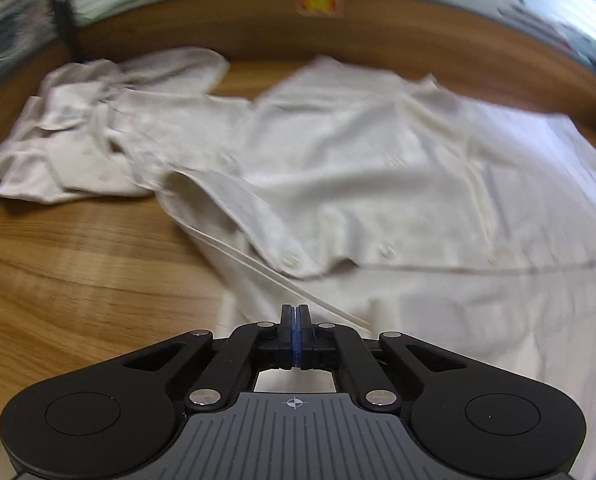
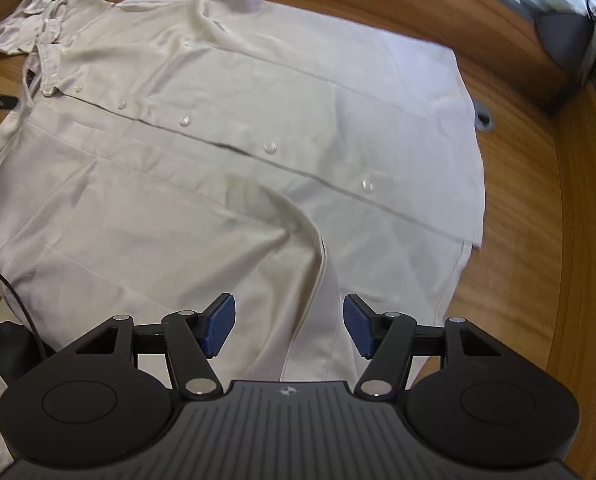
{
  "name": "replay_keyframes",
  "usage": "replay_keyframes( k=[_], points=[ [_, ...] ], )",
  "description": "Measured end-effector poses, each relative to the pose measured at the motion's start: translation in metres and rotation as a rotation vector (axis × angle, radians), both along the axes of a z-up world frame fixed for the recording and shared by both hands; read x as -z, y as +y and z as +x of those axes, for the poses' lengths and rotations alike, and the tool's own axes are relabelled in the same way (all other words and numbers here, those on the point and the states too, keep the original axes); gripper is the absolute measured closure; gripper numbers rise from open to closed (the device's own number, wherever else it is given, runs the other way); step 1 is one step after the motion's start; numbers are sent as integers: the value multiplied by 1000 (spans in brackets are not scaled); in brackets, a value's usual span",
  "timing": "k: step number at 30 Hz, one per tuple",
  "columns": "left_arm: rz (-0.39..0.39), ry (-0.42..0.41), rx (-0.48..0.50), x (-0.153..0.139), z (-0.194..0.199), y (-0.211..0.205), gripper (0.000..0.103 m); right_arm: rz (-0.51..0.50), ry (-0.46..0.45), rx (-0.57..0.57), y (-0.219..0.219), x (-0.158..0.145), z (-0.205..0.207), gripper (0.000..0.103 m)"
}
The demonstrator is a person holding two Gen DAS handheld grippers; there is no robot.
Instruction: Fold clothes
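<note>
Two tools: both are pointing down over one white button-front cotton shirt (image 2: 225, 128) lying spread on the brown wood-grain worktop (image 2: 530, 240).
Left tool (image 1: 295, 312): its blue-padded fingers are pressing together, with nothing visible between the tips; it is hovering just beside a thin white edge strip of the shirt near the collar.
Right tool (image 2: 289, 322): its blue pads (image 2: 219, 326) are standing apart, with a raised fold of the shirt's lower front lying below the gap, the pads not pressing on it.
Shirt front: it is lying face up, buttoned, with a row of clear round buttons (image 2: 269, 147) running along the placket.
Collar (image 1: 249, 216): it is resting beside the left tool, slightly blurred.
Far sleeve (image 1: 77, 132): it is lying bunched and crumpled on the worktop, beyond the collar.
Far edge: a dark round grommet (image 2: 484, 120) is sitting in the worktop just beside the shirt's hem.
</note>
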State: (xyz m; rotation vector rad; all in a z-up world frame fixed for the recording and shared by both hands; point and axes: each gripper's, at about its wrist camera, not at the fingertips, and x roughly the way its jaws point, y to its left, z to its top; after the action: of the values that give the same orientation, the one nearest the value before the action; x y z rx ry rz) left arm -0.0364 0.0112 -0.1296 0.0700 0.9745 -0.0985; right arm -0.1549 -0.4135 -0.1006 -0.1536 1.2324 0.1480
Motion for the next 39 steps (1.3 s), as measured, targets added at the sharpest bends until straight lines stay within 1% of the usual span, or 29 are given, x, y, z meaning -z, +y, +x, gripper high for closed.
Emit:
replay_keyframes(
  k=[3,4,6,7,8,9,10,11,12,14,15,16,17,20,23,25,26,28,29,31,32,35,39],
  points=[
    [-36,8,-59,-9,6,25,101,4,13,34,-4,6,-6,37],
    [-68,32,-59,-10,9,32,100,7,15,42,-5,7,-8,37],
    [-149,92,-49,-10,15,47,94,10,16,56,-6,9,-10,36],
    [-174,121,-39,-10,17,51,83,13,14,62,-6,9,-11,36],
    [-188,144,-26,-10,19,54,68,18,12,69,-6,9,-12,33],
    [-193,158,-13,-10,19,55,59,23,7,77,-7,9,-13,29],
    [-192,163,0,-10,19,55,44,32,-1,87,-7,8,-14,27],
    [-188,159,15,-11,19,55,37,45,-14,97,-7,6,-16,25],
    [-185,153,35,-12,19,55,34,60,-27,105,-6,4,-17,24],
    [-175,147,89,-13,21,53,21,91,-55,141,-4,0,-19,22],
    [-159,139,119,-14,21,51,16,111,-66,164,-3,-1,-21,21],
    [-143,131,148,-16,22,50,5,128,-72,187,0,-2,-22,20],
    [-127,123,177,-17,22,48,0,145,-79,211,3,-3,-24,20],
    [-82,118,304,-20,25,43,0,177,-88,289,18,0,-31,19],
    [-39,150,427,-19,31,37,0,180,-106,364,40,5,-39,17],
    [-10,113,497,-21,30,36,0,177,-130,402,59,7,-43,16],
    [-11,97,531,-23,31,37,0,167,-140,415,71,8,-43,13],
    [-31,77,603,-26,32,37,0,136,-136,427,96,11,-39,5],
    [-56,71,635,-28,33,40,0,115,-119,425,110,13,-34,1],
    [-112,66,682,-31,37,44,0,94,-99,417,135,16,-24,1],
    [-122,62,710,-32,39,44,0,97,-103,420,147,16,-21,1],
    [-73,55,843,-25,40,38,0,127,-113,441,179,17,-12,1],
    [-17,34,1076,-13,35,27,0,166,-137,497,211,16,-9,1]
  ],
)
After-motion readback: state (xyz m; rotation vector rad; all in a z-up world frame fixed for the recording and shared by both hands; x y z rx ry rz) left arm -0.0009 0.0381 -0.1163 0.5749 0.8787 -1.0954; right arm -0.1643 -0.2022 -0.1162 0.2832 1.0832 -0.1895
